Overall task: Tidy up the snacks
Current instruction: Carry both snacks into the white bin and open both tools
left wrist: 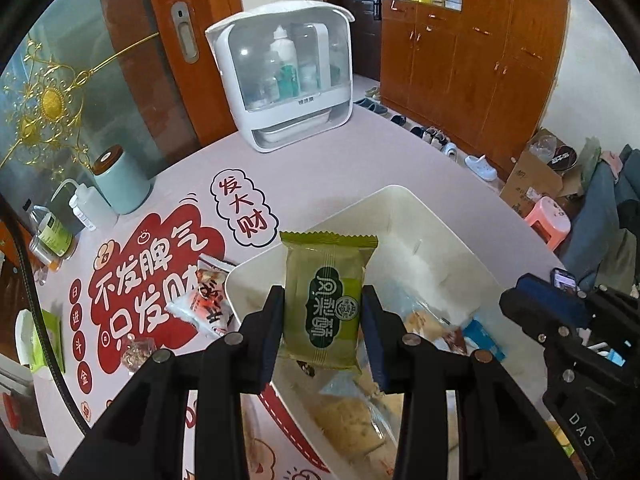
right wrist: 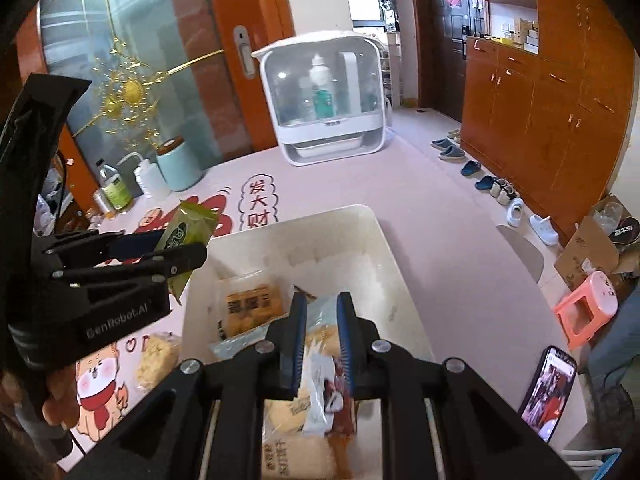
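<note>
Left claw [left wrist: 323,312] pinching glossy green crinkle-edged packet [left wrist: 329,300], over smooth white rectangular bin [left wrist: 400,208]

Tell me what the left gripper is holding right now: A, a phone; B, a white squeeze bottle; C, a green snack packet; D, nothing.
C: the left gripper has its fingers pressed on either side of a green snack packet, held above the white bin.

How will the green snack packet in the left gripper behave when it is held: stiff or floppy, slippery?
The green snack packet probably stays fairly stiff: it stands upright between the left gripper pads without sagging. Its glossy wrapper may slip. It looks light.
</note>
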Demonstrator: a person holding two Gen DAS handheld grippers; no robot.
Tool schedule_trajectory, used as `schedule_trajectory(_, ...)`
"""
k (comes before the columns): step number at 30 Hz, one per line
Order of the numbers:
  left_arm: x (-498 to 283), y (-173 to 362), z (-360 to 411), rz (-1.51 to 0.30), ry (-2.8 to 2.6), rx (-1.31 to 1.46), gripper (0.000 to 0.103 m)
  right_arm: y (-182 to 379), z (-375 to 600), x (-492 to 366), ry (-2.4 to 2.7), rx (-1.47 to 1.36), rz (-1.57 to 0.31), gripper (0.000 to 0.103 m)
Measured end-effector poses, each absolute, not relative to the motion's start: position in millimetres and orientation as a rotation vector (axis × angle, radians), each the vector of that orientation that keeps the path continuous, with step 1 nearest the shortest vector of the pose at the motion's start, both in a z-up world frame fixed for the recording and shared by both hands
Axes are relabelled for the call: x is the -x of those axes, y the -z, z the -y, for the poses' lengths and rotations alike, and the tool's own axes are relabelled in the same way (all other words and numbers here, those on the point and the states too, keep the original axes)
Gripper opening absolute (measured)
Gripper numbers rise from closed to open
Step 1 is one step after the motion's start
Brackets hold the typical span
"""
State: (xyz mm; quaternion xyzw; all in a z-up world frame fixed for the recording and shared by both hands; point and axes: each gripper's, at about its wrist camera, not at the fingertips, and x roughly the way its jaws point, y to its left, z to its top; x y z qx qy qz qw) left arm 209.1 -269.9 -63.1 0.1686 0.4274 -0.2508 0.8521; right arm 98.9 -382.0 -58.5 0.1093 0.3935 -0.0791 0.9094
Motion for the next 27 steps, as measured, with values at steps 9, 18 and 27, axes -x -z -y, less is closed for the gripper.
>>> schedule_trajectory(9, -209.9, 74.1, 277.9, -0.866, 0.510, -0.421, 0.092, 75.3, 380.0, -92.4, 0.212, -0.234, -0.892, 0.038)
schedule_trajectory(18, -193.7, 63.6, 248.9, -0.839, 0.485, -0.458, 0.092, 66.0, 368.1, -59.7, 0.249, -0.253, -0.880, 0.043)
schedule_trajectory(27, -170.8, 35.4, 198.3, -0.814, 0.477, -0.397, 0.092, 48.8, 335.7, -42.3, 0.239, -0.236, -0.856, 0.044)
